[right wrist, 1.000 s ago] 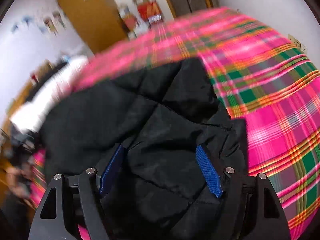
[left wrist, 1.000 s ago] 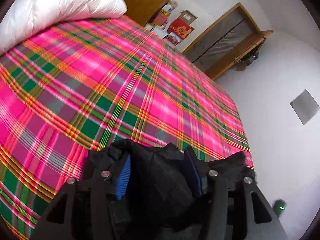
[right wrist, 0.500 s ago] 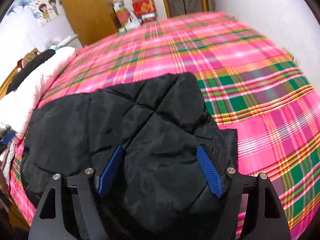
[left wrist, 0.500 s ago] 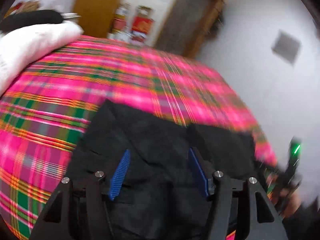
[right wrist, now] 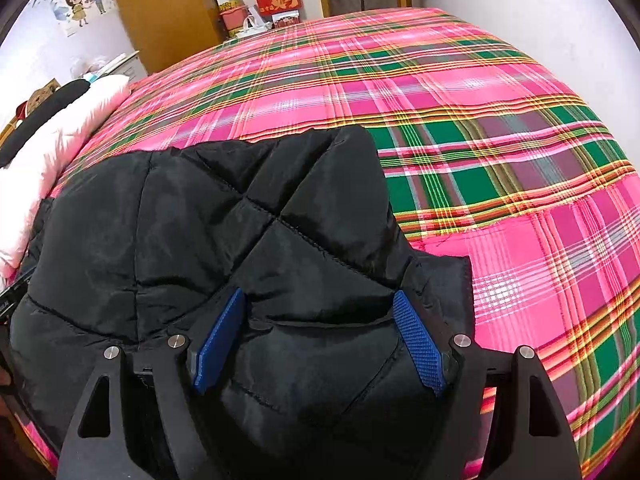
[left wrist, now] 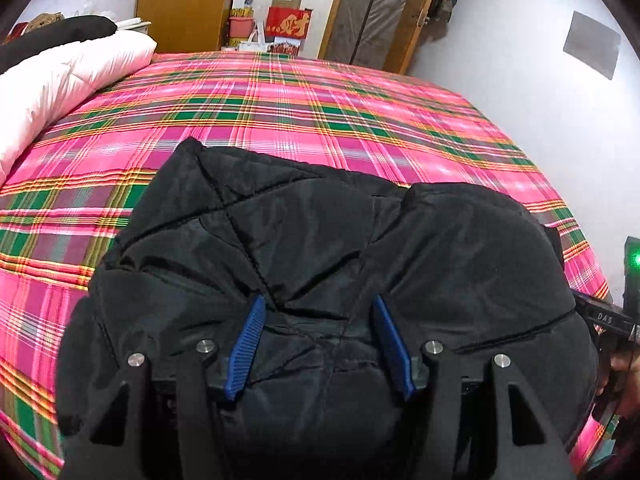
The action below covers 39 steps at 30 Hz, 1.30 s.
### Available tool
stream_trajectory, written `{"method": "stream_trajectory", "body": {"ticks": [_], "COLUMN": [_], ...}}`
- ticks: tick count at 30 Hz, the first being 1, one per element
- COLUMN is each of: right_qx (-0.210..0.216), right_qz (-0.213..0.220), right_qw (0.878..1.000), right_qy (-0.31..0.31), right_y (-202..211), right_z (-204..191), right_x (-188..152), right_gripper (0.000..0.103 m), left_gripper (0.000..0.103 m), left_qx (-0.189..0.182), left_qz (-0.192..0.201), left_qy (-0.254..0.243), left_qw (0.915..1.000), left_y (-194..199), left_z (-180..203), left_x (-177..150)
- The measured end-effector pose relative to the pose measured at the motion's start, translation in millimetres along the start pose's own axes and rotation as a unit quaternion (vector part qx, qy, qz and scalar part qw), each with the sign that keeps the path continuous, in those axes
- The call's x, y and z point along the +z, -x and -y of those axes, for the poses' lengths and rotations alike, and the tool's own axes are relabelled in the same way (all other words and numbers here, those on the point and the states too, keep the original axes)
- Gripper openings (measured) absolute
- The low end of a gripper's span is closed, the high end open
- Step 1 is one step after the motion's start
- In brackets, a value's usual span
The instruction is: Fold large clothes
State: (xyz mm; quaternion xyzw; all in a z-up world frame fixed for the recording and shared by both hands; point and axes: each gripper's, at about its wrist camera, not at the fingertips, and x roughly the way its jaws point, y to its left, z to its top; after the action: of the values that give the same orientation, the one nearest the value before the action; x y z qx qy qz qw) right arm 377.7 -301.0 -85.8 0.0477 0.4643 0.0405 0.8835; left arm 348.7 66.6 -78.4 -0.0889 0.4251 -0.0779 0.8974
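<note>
Plainly, left gripper (left wrist: 318,340) and right gripper (right wrist: 318,338) each pinch a thick wad of the black quilted jacket (left wrist: 320,240) on the plaid bed (left wrist: 320,120), below the white duvet (left wrist: 60,80). Left jaws just narrowed. Jacket looks puffy, slippery, light; hems grip best.

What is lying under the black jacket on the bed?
Under the black jacket lies the pink checked bedsheet, which shows all around its edges. The part of the sheet directly beneath it is covered, so anything else there cannot be seen.
</note>
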Motion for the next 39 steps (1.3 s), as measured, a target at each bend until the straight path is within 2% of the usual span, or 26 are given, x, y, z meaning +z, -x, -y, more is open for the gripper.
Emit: {"method": "stream_trajectory", "body": {"ticks": [2,6,8,10,11,13,14,16,18,19,20,21,22,24,27,29,31,32,35,39], "right_qx": [0.009,0.022,0.030,0.047,0.059,0.093,0.095,0.108,0.154,0.162,0.156,0.152,0.160,0.161,0.162,0.169,0.169,0.170,0.171,0.167], "right_qz": [0.017,0.056,0.035,0.011,0.003,-0.025,-0.029,-0.043,-0.067,-0.069,-0.070,-0.070,-0.069,-0.069,-0.078,-0.085,-0.093,-0.098,-0.110,-0.137], "right_qw": [1.000,0.998,0.998,0.996,0.994,0.988,0.988,0.983,0.968,0.966,0.969,0.972,0.972,0.973,0.972,0.970,0.971,0.970,0.969,0.968], "right_qy": [-0.003,-0.029,-0.053,-0.077,-0.088,-0.119,-0.122,-0.144,-0.188,-0.190,-0.178,-0.164,-0.158,-0.151,-0.150,-0.151,-0.145,-0.144,-0.141,-0.123], "right_y": [22,61,59,47,43,26,21,8,-8,-10,-9,-8,-7,-6,-5,1,9,14,34,69], "right_z": [3,24,39,51,54,63,65,74,88,90,87,82,78,70,66,65,66,66,71,79], "right_x": [-3,-24,-37,-45,-46,-49,-50,-53,-59,-59,-57,-55,-54,-52,-51,-51,-49,-50,-56,-81], "right_gripper": [0.076,0.077,0.077,0.078,0.078,0.081,0.085,0.099,0.100,0.100,0.100,0.097,0.079,0.068,0.053,0.043,0.033,0.031,0.026,0.026], "left_gripper": [0.059,0.059,0.060,0.060,0.065,0.071,0.075,0.081,0.089,0.091,0.094,0.095,0.095,0.095,0.084,0.061,0.048,0.042,0.035,0.034], "left_qx": [0.001,0.013,0.038,0.051,0.044,-0.001,-0.016,-0.034,-0.052,-0.071,-0.084,-0.094,-0.102,-0.094,-0.093,-0.098,-0.093,-0.091,-0.098,-0.104], "left_qz": [0.003,0.052,0.053,0.023,0.008,-0.013,-0.019,-0.024,-0.032,-0.039,-0.044,-0.049,-0.048,-0.047,-0.067,-0.069,-0.069,-0.073,-0.090,-0.130], "left_qy": [0.000,0.021,0.047,0.094,0.114,0.156,0.169,0.181,0.197,0.213,0.224,0.234,0.237,0.210,0.176,0.169,0.156,0.150,0.140,0.124], "left_qw": [1.0000,0.9984,0.9968,0.9940,0.9925,0.9876,0.9853,0.9827,0.9786,0.9737,0.9700,0.9665,0.9649,0.9721,0.9777,0.9783,0.9809,0.9818,0.9811,0.9781], "left_y": [17,62,70,61,56,41,34,21,8,-1,-6,-12,-15,-17,-18,-14,-5,0,24,67], "left_z": [-3,-31,-57,-91,-104,-124,-130,-136,-143,-149,-153,-153,-154,-144,-128,-122,-115,-113,-110,-99], "left_x": [3,-5,-12,-20,-25,-35,-38,-40,-43,-45,-49,-52,-56,-57,-54,-55,-57,-58,-67,-98]}}
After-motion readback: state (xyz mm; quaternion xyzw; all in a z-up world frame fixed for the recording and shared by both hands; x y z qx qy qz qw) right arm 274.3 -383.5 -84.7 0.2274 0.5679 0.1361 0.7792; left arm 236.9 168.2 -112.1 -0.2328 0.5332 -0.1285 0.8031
